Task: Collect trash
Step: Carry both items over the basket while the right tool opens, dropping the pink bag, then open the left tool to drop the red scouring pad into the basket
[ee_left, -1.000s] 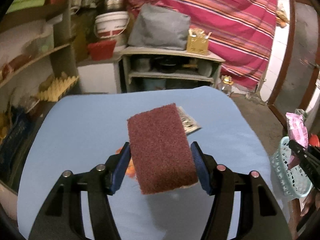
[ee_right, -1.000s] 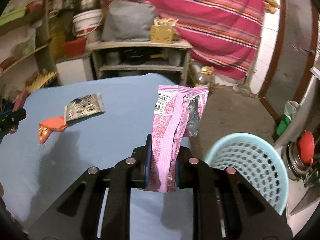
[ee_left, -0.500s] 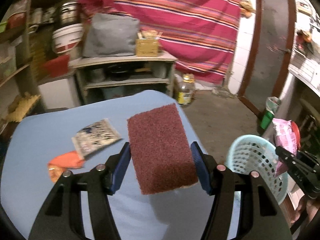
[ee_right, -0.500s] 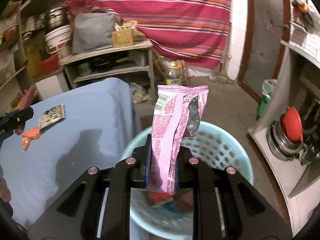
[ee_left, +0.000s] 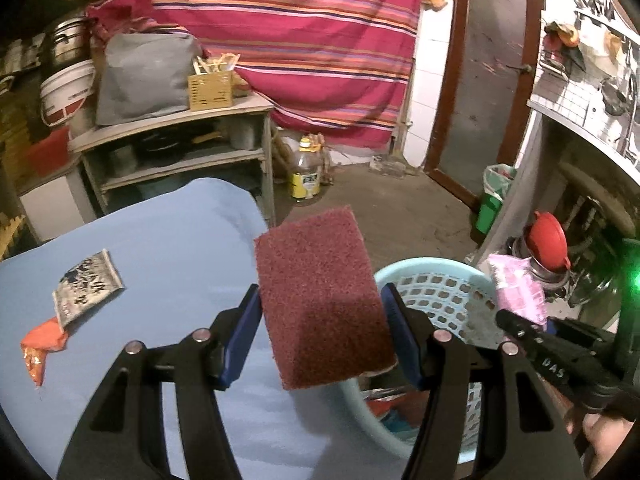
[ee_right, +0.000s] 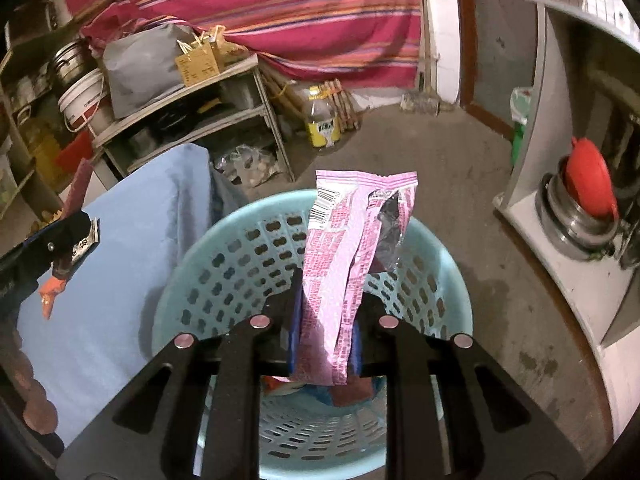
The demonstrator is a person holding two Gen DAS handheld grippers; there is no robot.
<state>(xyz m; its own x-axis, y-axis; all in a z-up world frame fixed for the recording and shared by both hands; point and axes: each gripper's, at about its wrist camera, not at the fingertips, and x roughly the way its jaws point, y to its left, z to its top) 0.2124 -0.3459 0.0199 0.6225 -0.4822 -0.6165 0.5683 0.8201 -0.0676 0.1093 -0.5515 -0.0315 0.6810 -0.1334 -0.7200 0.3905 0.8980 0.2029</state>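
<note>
Over the light-blue perforated basket (ee_right: 432, 248), the right gripper (ee_right: 326, 344) had just been loosening, the pink wrapper (ee_right: 348, 264) upright between its jaws. Beside the basket, the left gripper (ee_left: 320, 320) pinched a maroon scouring sponge (ee_left: 320, 300) above the blue-covered table's (ee_left: 168, 248) edge.

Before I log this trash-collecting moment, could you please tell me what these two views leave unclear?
- Light blue plastic basket contents: right wrist view, mostly hidden behind the right gripper and pink foil wrapper.
- Basket's near rim: left wrist view, covered by the left gripper and maroon scouring sponge.
- Silver sachet print: too small.
</note>
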